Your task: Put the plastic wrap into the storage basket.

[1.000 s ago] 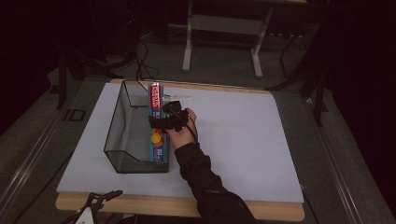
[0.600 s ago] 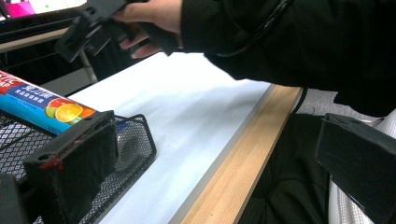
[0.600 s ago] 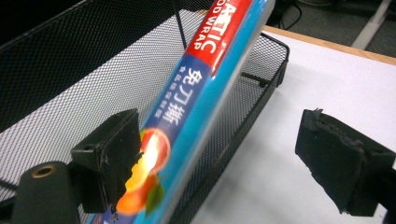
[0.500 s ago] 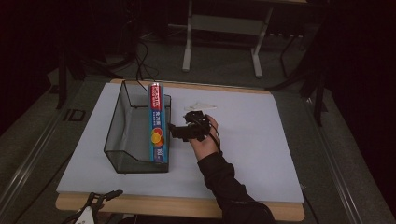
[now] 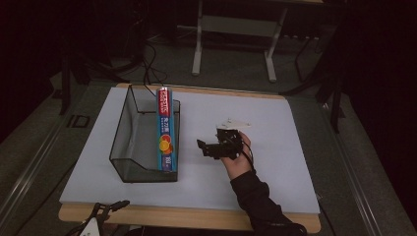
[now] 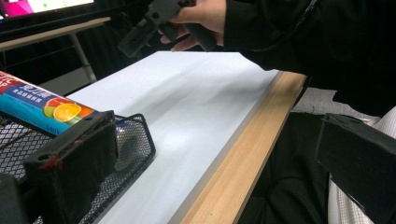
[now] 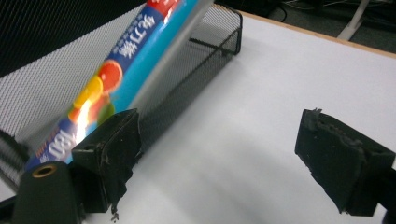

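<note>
My right gripper (image 5: pixel 209 147) hangs wide and empty mid-frame. The box (image 5: pixel 165 129) lies along the basket's (image 5: pixel 124 128) right wall, left of centre. A careless swing could clip it. My left gripper (image 6: pixel 210 154) also gapes.

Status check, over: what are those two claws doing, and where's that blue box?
Right gripper open, empty, beside the basket. Left gripper open, off table edge. Cling film box lying along wire mesh basket's right wall.
</note>
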